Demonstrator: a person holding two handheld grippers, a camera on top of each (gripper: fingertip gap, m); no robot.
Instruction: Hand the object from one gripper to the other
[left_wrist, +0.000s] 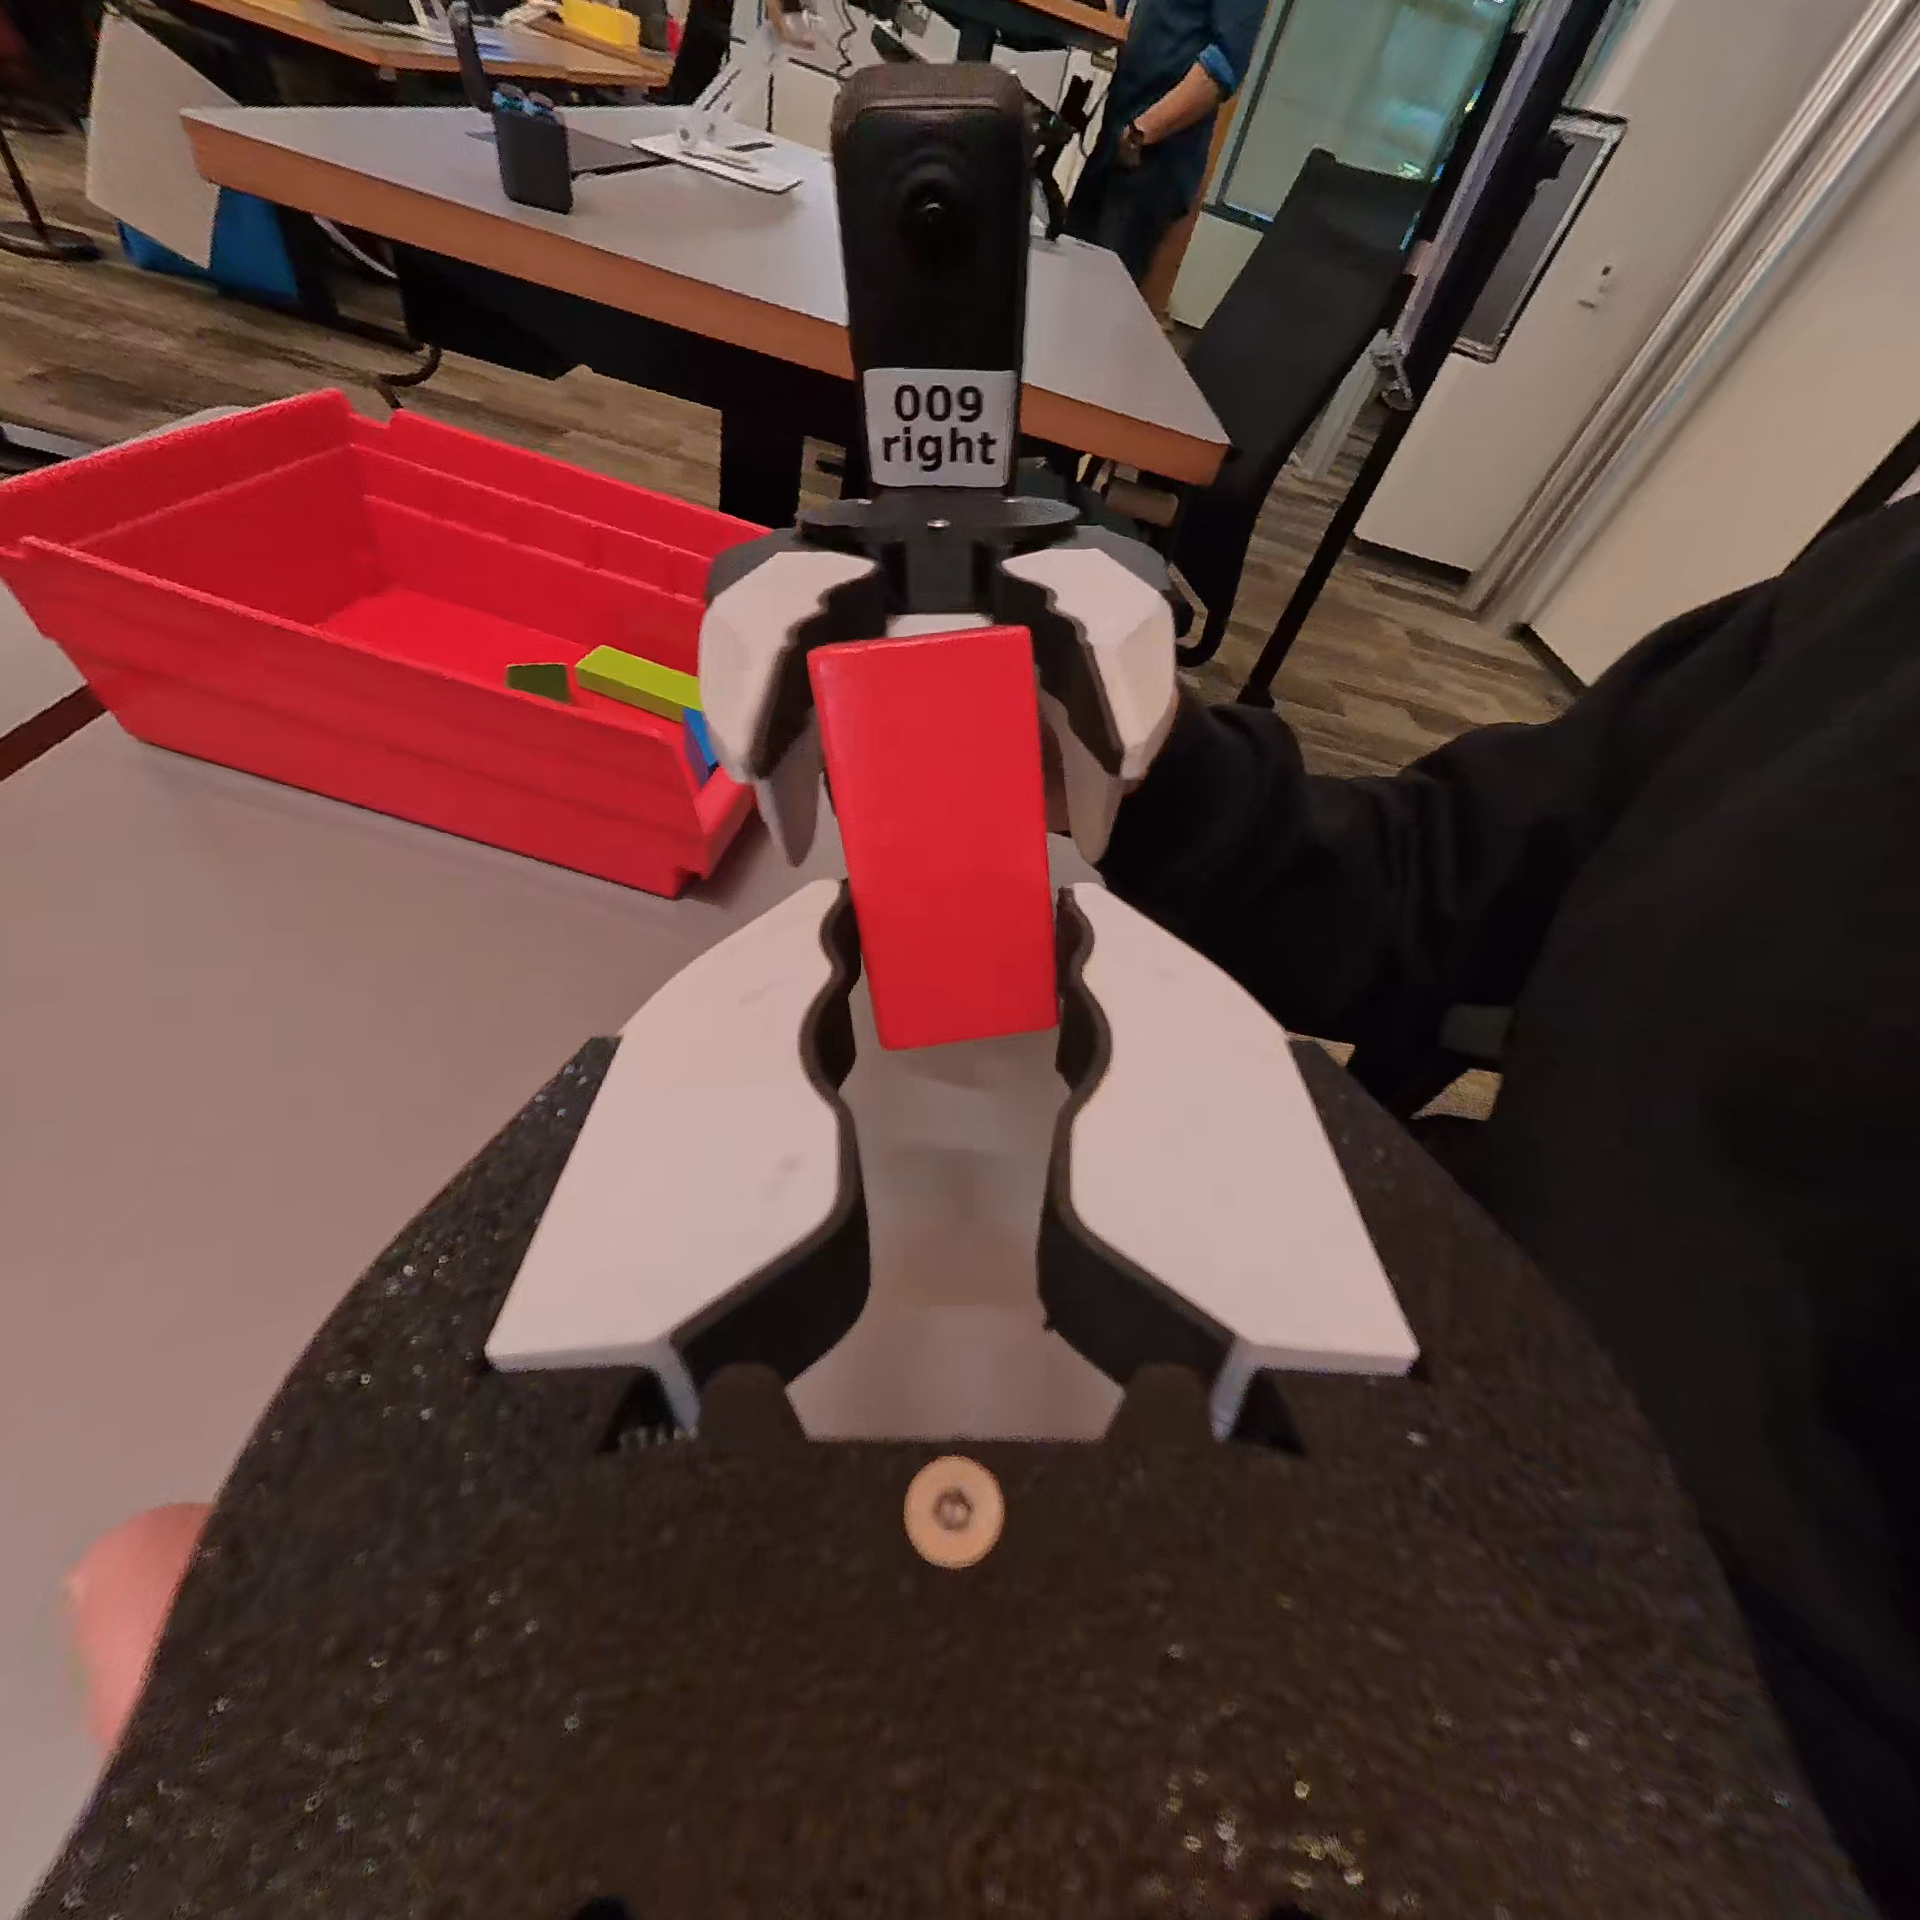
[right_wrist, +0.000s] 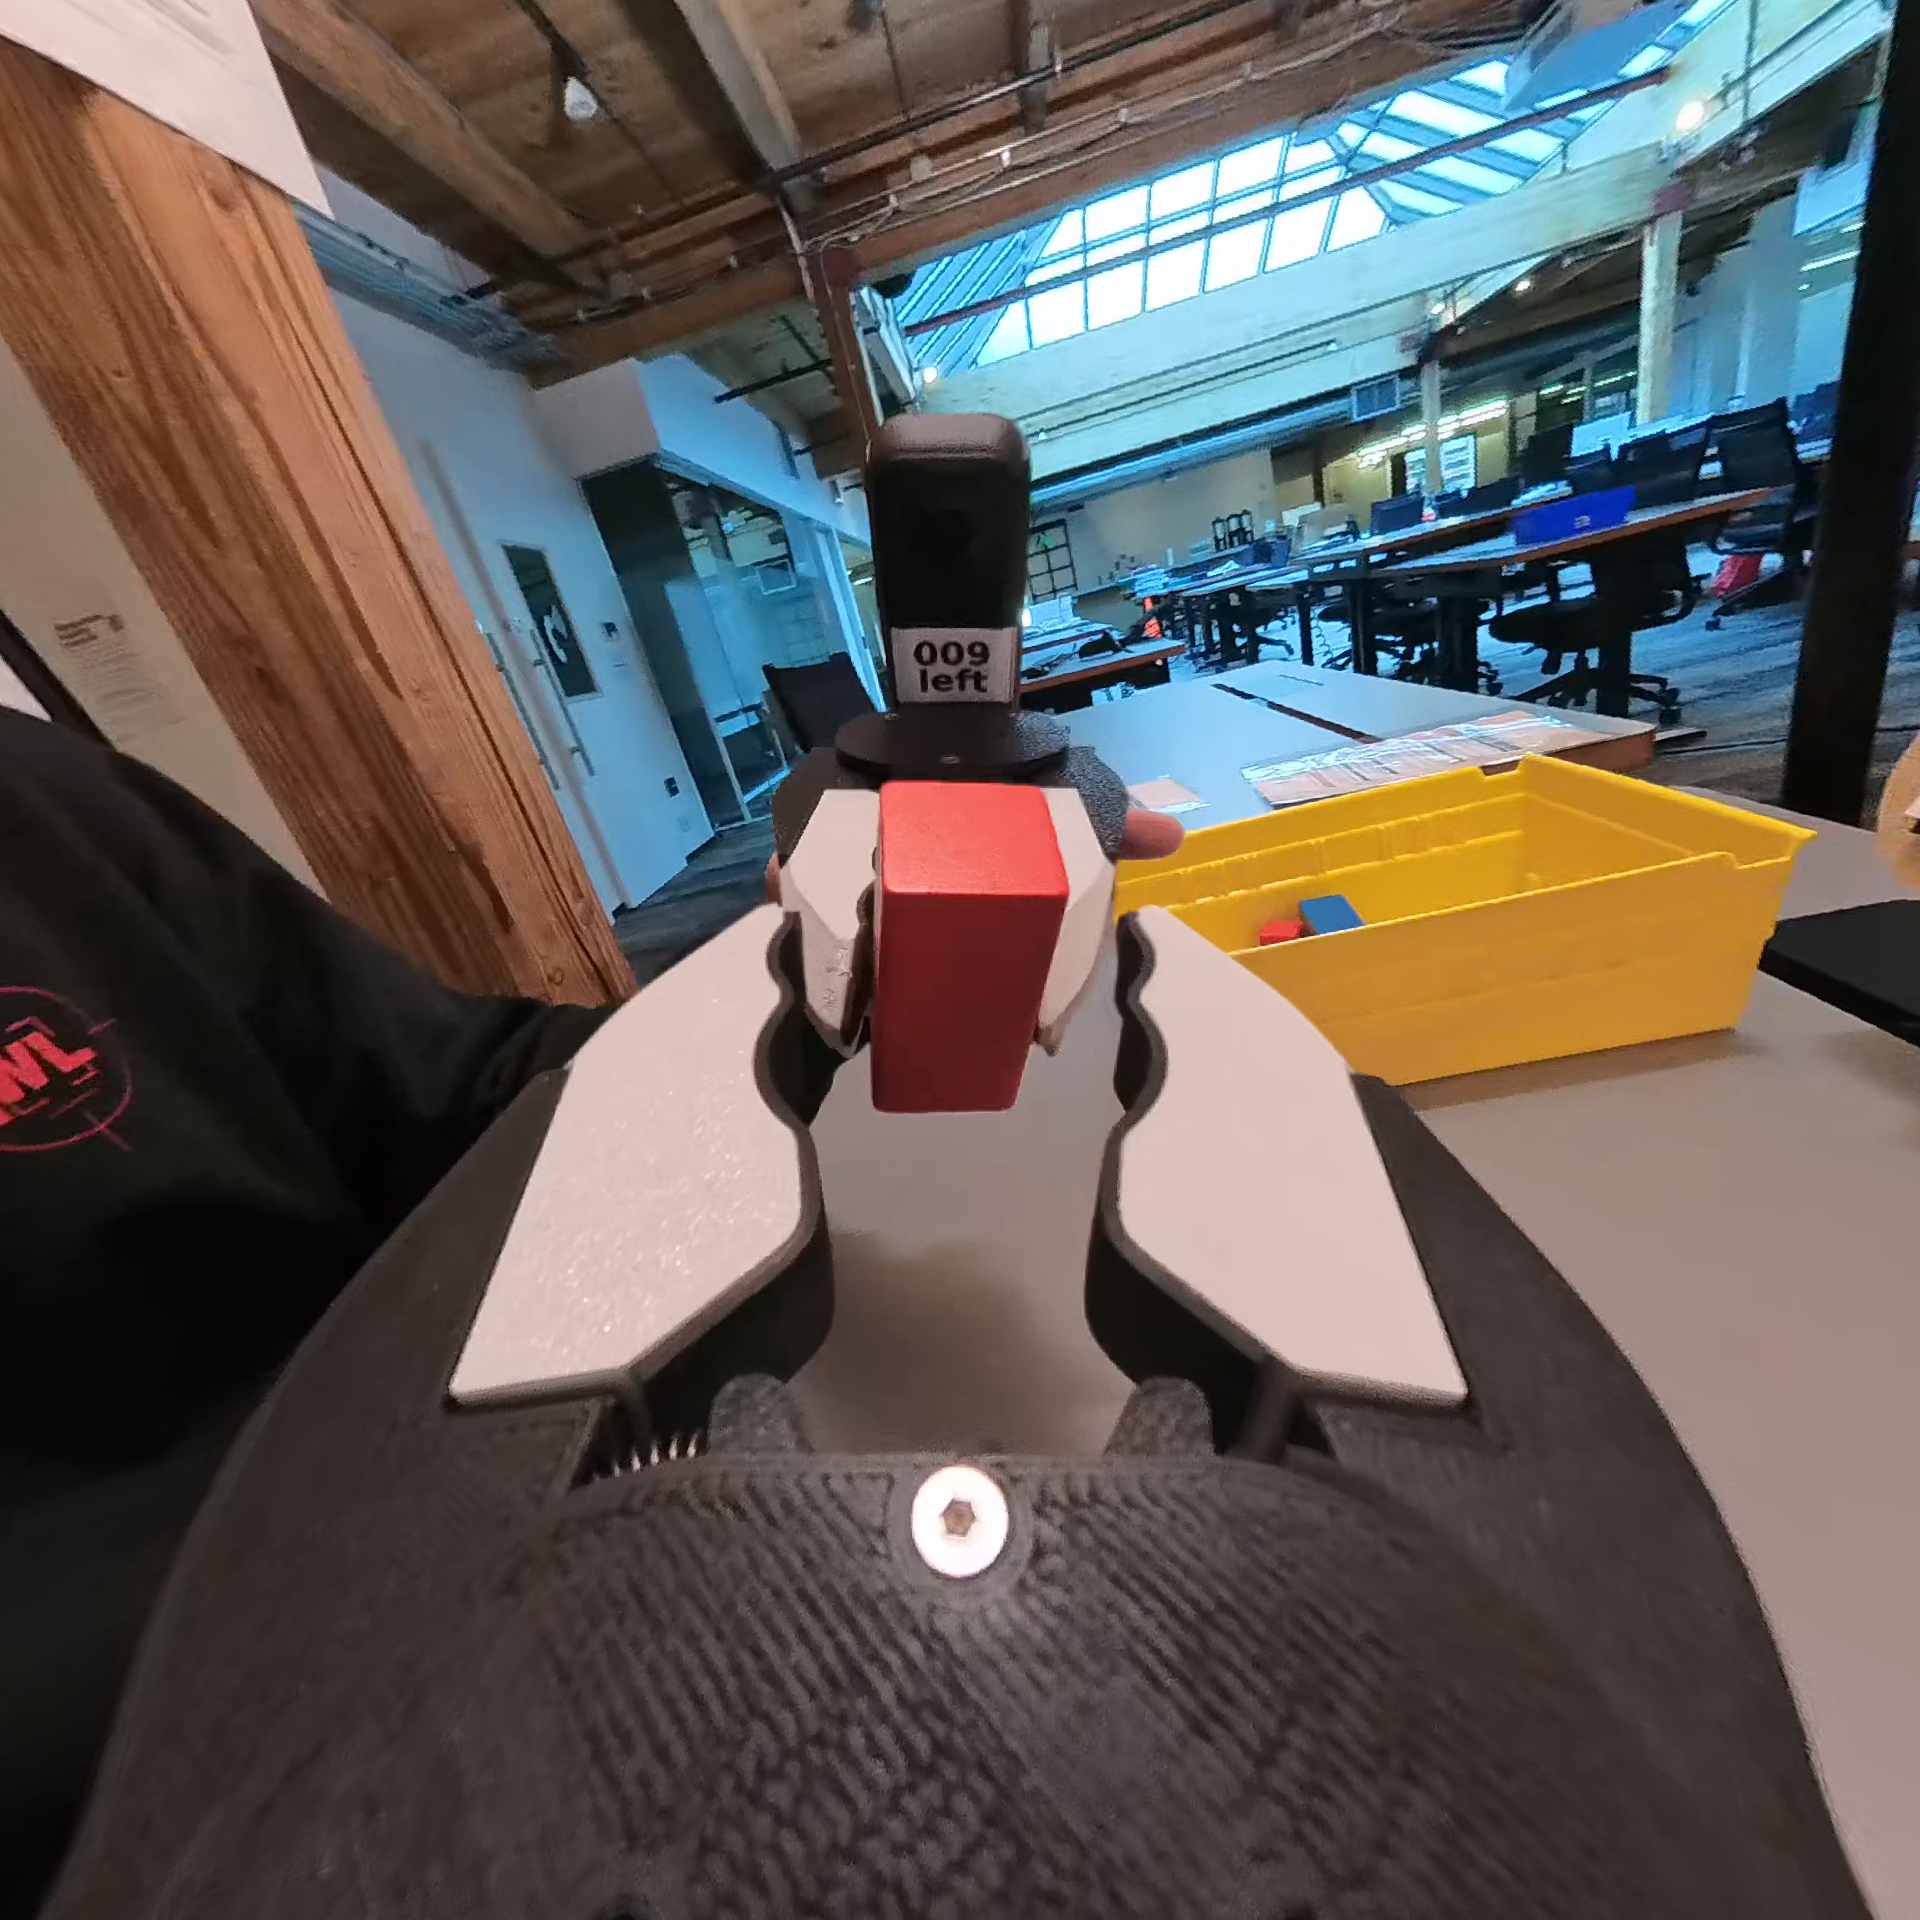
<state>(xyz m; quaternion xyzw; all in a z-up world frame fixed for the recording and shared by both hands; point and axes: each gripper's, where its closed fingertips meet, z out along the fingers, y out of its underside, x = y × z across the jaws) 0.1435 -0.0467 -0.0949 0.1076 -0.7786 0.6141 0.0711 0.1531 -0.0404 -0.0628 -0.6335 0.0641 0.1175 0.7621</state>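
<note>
A red rectangular block (left_wrist: 935, 831) is held in the air between the two grippers, which face each other. My left gripper (left_wrist: 956, 925) is shut on the block's near end, with both pads pressed on its sides. In the right wrist view the left gripper (right_wrist: 945, 1018) grips the block (right_wrist: 966, 956) from the far side. My right gripper (right_wrist: 954, 935) is open. Its fingertips (right_wrist: 1153, 956) stand on either side of the block with a gap on each side. In the left wrist view the right gripper (left_wrist: 940, 821) straddles the block's far end without pressing on it.
A red bin (left_wrist: 260, 665) on the grey table (left_wrist: 312, 1039) holds green blocks (left_wrist: 634, 681) and a blue one. A yellow bin (right_wrist: 1507, 997) holds a blue block (right_wrist: 1330, 914) and a small red one. A black flat object (right_wrist: 1849, 966) lies at the right edge. Black sleeves flank both views. Less than 4 cm separates the two grippers' tips.
</note>
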